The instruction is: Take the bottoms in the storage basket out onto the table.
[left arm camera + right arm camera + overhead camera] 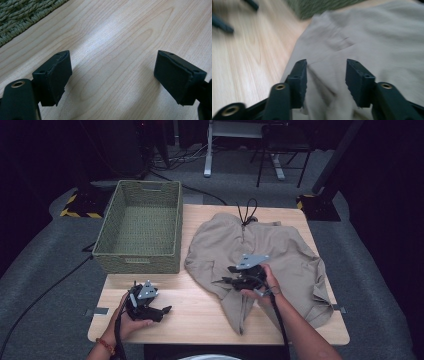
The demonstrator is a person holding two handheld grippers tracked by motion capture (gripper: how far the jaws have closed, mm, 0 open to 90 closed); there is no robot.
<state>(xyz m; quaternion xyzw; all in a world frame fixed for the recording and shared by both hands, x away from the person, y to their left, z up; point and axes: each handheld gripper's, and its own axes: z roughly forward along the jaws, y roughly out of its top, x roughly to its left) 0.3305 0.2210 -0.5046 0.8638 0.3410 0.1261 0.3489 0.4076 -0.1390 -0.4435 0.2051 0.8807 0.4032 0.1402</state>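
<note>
Hoodie lies crumpled on the counter; the right tool stands half spread over its cloth, the left tool spread wide.

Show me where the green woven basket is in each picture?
High view: the green woven basket sits upper left, at the table's far left edge.
Left gripper view: its weave fills the top left corner.
Right gripper view: a blurred green strip along the top middle.
Shared landmark: the pale wooden table.
</note>
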